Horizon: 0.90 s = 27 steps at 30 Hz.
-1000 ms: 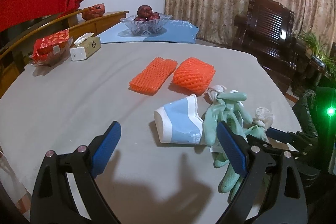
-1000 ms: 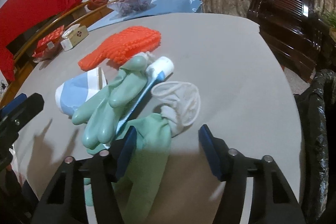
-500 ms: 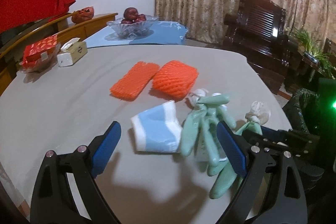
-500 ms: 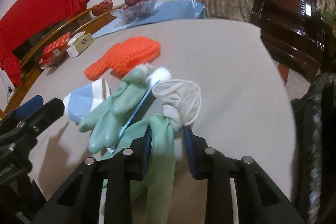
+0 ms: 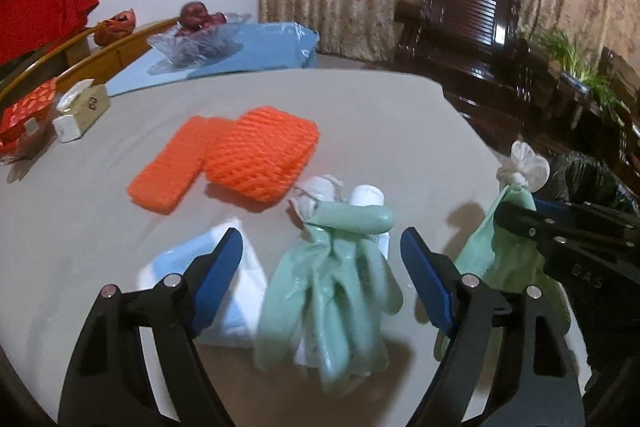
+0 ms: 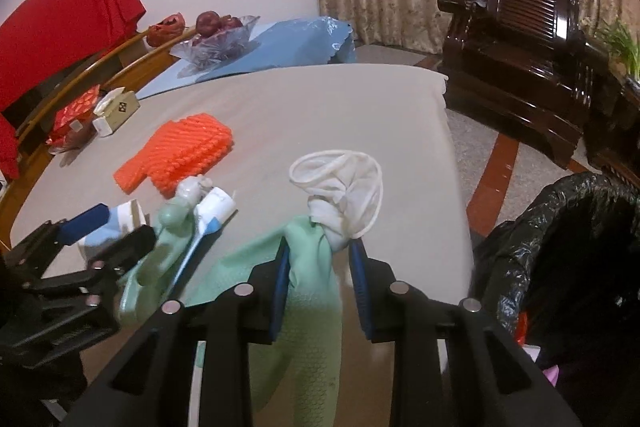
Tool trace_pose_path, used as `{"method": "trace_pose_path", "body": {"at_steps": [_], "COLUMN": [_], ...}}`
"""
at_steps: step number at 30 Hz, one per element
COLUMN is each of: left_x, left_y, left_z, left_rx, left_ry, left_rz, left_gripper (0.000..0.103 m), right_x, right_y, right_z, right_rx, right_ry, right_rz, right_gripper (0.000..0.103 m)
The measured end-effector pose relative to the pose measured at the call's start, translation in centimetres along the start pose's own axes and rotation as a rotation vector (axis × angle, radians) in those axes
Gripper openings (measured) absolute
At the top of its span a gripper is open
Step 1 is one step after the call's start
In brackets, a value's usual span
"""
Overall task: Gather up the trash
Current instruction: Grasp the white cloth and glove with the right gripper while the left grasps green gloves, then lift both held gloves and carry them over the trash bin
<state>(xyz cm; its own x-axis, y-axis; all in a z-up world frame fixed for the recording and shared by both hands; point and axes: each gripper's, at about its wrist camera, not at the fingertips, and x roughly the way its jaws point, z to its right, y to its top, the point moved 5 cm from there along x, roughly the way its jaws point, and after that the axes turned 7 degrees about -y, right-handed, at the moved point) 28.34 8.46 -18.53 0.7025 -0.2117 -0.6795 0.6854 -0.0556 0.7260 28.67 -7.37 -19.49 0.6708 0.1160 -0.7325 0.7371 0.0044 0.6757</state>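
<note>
Two green rubber gloves are among the trash on the grey table (image 5: pixel 380 115). One green glove (image 5: pixel 332 287) lies flat between the fingers of my left gripper (image 5: pixel 322 259). Its jaws are closing, and the pads stand just beside the glove. My right gripper (image 6: pixel 319 251) is shut on the other green glove (image 6: pixel 312 307), just below its white turned-out cuff (image 6: pixel 340 183), and holds it above the table. From the left wrist that gripper (image 5: pixel 516 215) and its hanging glove (image 5: pixel 480 259) show at the right. Two orange foam nets (image 5: pixel 256 155) and a blue-white cup (image 5: pixel 236 291) lie nearby.
A black trash bag (image 6: pixel 580 227) stands open off the table's right edge. A white and blue tube-like item (image 6: pixel 208 215) lies by the flat glove. At the far left are a tissue box (image 5: pixel 80 111), a red packet (image 5: pixel 24 111) and a fruit bowl (image 5: pixel 196 35). A dark wooden chair (image 6: pixel 520 39) stands behind.
My right gripper shut on the second glove below its cuff and raised it. My left gripper moved right, past the cup, to straddle the flat glove, and its jaws narrowed.
</note>
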Motion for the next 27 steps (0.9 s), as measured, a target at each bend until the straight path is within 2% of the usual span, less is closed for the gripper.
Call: {"method": "trace_pose_path", "body": {"at_steps": [8,9,12,16,19,22,27], "left_x": [3.7,4.1,4.9,4.7,3.8,2.6,-0.2], "left_y": [-0.5,-0.6,-0.9,-0.9,-0.4,0.2,1.1], "left_z": [0.5,0.5,0.6,1.3,1.6,1.9,2.3], "left_rx": [-0.001,-0.002,-0.010,0.009,-0.018,-0.025,-0.047], "left_ry": [-0.004,0.000,-0.009,-0.010,-0.046,-0.057,-0.078], "left_rz": [-0.097,-0.109,-0.142,-0.133,-0.110,-0.084,-0.024], "left_gripper": [0.076,0.075,0.060,0.041,0.028,0.022,0.018], "right_x": [0.9,1.0,0.9,0.4,-0.3,-1.4,-3.4], "right_y": [-0.3,-0.3,-0.3,-0.1,0.1,0.4,1.1], "right_z": [0.1,0.1,0.3,0.6,0.6,0.4,0.3], "right_rx": [0.016,0.020,0.026,0.036,0.037,0.026,0.025], "right_ry": [0.022,0.025,0.031,0.039,0.051,0.055,0.070], "right_rz": [-0.012,-0.014,-0.013,-0.004,0.007,0.027,0.062], "right_gripper": [0.029,0.029,0.029,0.028,0.026,0.026,0.026]}}
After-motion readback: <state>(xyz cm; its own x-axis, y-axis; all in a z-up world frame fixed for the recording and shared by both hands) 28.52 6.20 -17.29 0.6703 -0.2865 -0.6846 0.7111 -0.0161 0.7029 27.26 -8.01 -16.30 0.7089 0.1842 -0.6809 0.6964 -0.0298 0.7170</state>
